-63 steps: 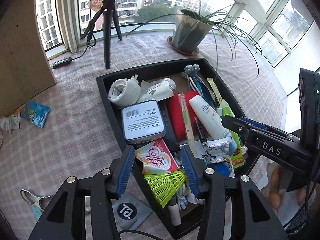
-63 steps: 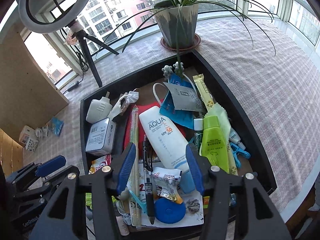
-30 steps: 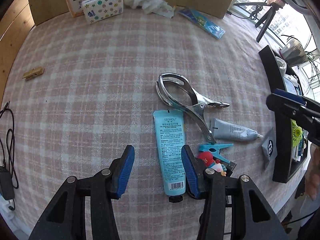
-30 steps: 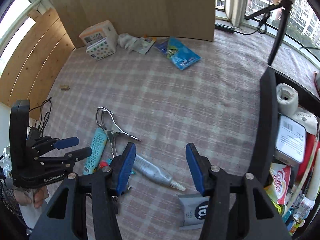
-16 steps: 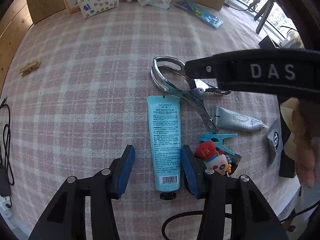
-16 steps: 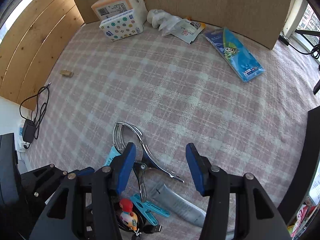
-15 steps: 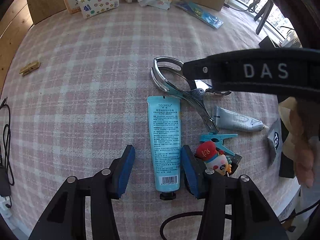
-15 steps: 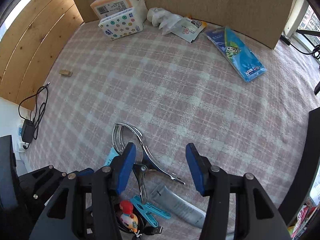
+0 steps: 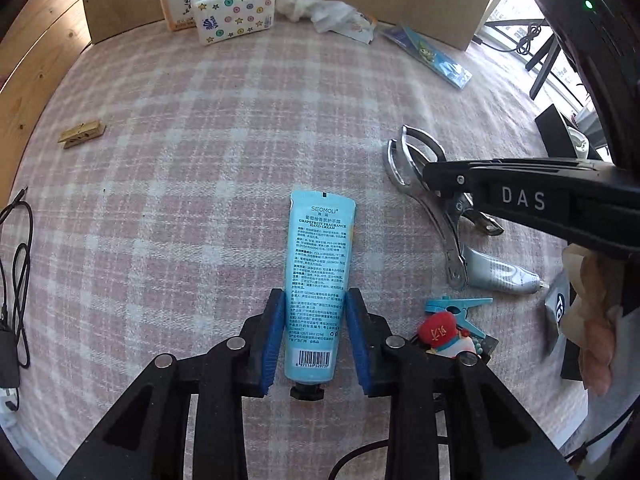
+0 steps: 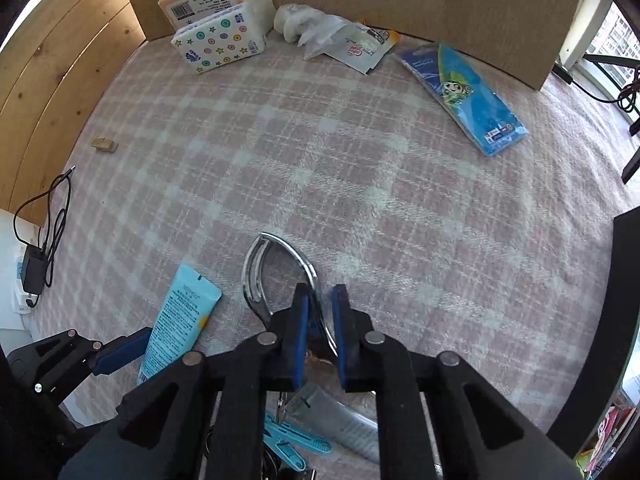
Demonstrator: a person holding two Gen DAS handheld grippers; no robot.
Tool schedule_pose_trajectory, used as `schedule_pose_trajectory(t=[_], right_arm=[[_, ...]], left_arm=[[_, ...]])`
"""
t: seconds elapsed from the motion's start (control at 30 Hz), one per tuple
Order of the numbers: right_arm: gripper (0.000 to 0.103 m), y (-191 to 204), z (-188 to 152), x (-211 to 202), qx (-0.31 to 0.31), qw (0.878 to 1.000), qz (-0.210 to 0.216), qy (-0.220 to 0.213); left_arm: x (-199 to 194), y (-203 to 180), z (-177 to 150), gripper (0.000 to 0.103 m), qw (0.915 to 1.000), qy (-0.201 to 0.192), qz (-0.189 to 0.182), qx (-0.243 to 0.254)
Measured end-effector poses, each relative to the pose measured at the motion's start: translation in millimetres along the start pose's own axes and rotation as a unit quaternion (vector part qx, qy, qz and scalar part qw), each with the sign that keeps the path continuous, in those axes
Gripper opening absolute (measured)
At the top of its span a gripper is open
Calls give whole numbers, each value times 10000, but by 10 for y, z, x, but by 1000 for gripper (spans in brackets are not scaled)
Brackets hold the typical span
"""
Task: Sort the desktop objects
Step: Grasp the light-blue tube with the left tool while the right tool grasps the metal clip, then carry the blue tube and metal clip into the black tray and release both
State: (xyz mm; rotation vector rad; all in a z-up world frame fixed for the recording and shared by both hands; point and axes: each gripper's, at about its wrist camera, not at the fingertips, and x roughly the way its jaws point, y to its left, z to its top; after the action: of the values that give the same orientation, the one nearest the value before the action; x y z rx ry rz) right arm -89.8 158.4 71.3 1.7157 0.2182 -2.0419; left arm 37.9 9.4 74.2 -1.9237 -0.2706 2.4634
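Observation:
A light blue hand cream tube (image 9: 320, 248) lies flat on the pink checked cloth, cap toward the camera. My left gripper (image 9: 315, 297) points down over its lower half; its jaws are closing and both blue pads touch the tube's sides. Just right of the tube lies a shiny steel clip (image 9: 416, 160). In the right wrist view my right gripper (image 10: 319, 297) is shut on one steel arm of that clip (image 10: 260, 272), whose looped end sticks out past the pads. The tube (image 10: 182, 320) shows at that view's lower left.
A grey tube (image 9: 500, 272), a blue clothespin (image 9: 456, 306), a red-capped figurine (image 9: 440, 332) and a black sachet (image 9: 558, 304) crowd the right. A wooden peg (image 9: 82, 133), tissue packs (image 9: 234, 12) and a blue packet (image 10: 464, 96) lie farther off. The black tray's wall (image 10: 624, 320) stands at right.
Both grippers left the black tray for the cloth. The left jaws narrowed onto the hand cream tube. The right gripper came down over the steel clip and shut on its arm.

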Motion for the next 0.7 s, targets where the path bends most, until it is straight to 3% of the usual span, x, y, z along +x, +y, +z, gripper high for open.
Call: schedule_pose_trajectory(t=[0.3, 0.7], right_arm=[[5, -263, -131, -217, 535, 9981, 132, -275], [4, -523, -211, -879, 1082, 9876, 428, -1051]], left_arm=[[-166, 161, 77, 29, 9997, -96, -146, -161], [-433, -210, 347, 29, 9987, -429, -267, 18]])
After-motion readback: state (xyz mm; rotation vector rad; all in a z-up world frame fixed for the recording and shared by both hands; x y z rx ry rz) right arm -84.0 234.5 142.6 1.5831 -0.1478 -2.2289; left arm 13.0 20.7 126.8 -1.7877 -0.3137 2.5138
